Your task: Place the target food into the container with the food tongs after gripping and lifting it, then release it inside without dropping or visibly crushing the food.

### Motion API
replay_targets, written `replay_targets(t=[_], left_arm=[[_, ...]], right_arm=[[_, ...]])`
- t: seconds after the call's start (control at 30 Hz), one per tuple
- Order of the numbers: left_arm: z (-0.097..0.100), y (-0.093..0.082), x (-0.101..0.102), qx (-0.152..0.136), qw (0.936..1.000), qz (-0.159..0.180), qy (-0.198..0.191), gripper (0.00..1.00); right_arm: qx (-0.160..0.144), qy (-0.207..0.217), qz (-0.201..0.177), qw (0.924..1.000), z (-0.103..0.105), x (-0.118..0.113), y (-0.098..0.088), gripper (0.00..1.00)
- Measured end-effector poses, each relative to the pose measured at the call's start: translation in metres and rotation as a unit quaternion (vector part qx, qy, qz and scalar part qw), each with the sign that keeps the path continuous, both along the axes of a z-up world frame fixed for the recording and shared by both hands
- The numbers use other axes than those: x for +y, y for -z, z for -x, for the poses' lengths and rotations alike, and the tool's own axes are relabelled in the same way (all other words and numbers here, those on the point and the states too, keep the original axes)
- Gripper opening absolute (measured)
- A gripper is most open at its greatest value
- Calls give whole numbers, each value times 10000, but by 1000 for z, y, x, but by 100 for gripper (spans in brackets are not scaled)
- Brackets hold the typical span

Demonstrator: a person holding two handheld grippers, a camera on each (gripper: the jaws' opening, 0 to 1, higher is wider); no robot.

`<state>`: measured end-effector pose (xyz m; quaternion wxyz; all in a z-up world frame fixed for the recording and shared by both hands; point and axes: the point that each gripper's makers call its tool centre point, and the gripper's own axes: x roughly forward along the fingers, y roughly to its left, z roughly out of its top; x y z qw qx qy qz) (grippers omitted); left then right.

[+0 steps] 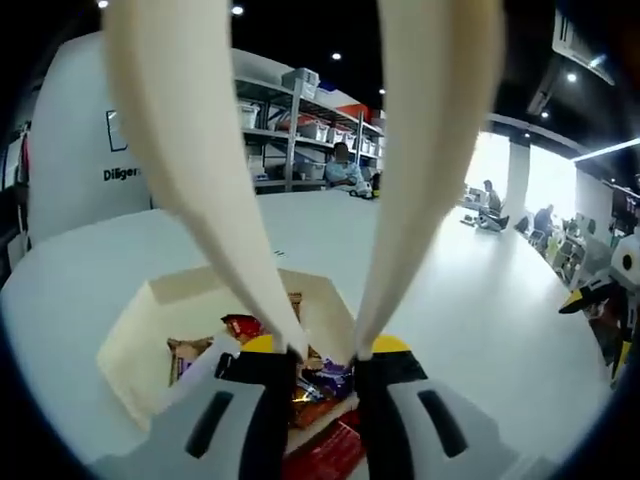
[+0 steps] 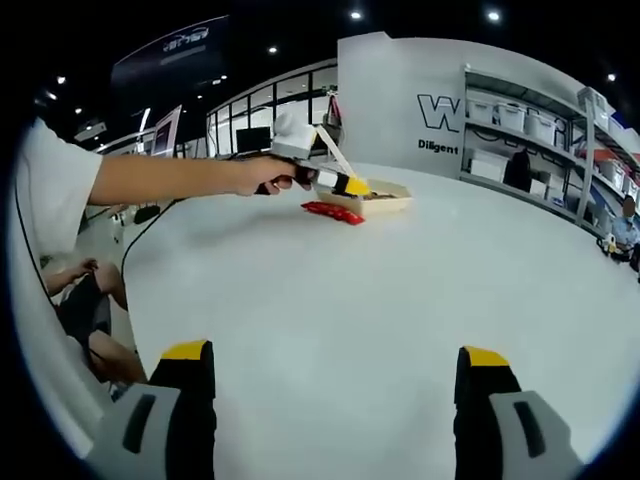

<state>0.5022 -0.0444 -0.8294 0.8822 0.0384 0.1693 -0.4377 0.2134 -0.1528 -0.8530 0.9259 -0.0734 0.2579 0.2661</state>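
The left gripper [image 1: 330, 375] clamps the food tongs [image 1: 300, 180], arms pointing away. The snacks [image 1: 245, 328] lie in the box [image 1: 135, 335] directly beneath it. The right gripper [image 2: 335, 375], jaws wide and empty, waits far off.

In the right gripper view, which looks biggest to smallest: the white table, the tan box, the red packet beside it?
1. White table, by far the largest.
2. Tan box and red packet: both look small and similar in length. They sit far from the camera and the left claw covers part of the box, so I won't rank them.
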Motion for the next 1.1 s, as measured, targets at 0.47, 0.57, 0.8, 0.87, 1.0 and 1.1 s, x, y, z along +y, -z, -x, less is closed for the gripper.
replay_targets(t=[0.47, 0.57, 0.8, 0.87, 1.0, 1.1], left_arm=[[-12, 5, 4, 4, 9999, -18, -135, 26], [-12, 2, 3, -27, 9999, 62, -147, 28], [-7, -3, 5, -34, 9999, 89, -132, 28], [-2, -9, 3, -118, 9997, 196, -44, 28], [15, -16, -3, -207, 9989, 333, 271, 29], [27, -8, -4, -190, 9989, 69, 413, 29]], right_arm=[[35, 19, -33, 10000, -1, -1, 5, 99], [22, 26, -60, 10000, -1, -1, 4, 99], [-5, 35, -82, 10000, 1, -1, 2, 99], [-13, 21, -69, 10000, 2, 0, 2, 99], [-38, 6, -99, 9999, 3, 2, 0, 99], [-66, -13, -105, 9999, 5, 3, -2, 99]])
